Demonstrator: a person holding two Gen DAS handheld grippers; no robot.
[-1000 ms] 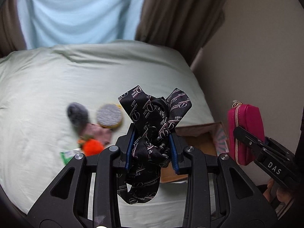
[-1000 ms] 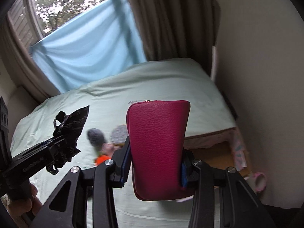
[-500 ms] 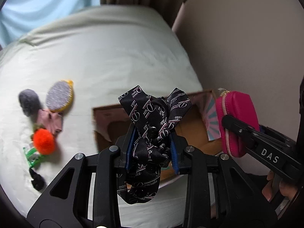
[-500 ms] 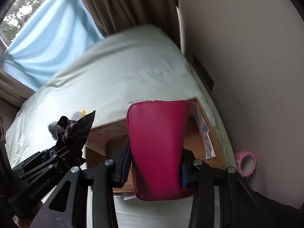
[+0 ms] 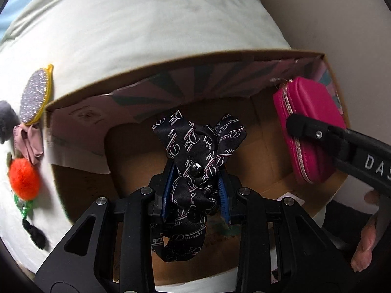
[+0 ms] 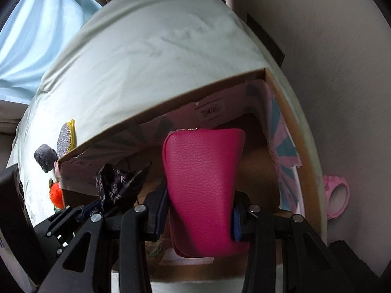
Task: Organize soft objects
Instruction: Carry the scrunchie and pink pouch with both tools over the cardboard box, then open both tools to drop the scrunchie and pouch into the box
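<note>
My left gripper [image 5: 195,193] is shut on a black patterned fabric bow [image 5: 195,153] and holds it over the open cardboard box [image 5: 171,61] on the bed. My right gripper [image 6: 200,217] is shut on a magenta zip pouch [image 6: 202,183], also over the box's opening. The pouch shows in the left wrist view [image 5: 310,127] at the box's right side. The bow shows in the right wrist view [image 6: 117,180] to the pouch's left.
On the pale green bed [image 5: 146,24] left of the box lie a glittery round pad [image 5: 34,97], a grey pompom [image 5: 7,119], a pink bow [image 5: 29,141], an orange pompom [image 5: 23,178] and a small black item [image 5: 34,234]. A pink ring [image 6: 337,195] lies by the wall.
Both grippers have moved forward and down with their loads. The box has grown large in both views and now lies right under the bow and the pouch.
</note>
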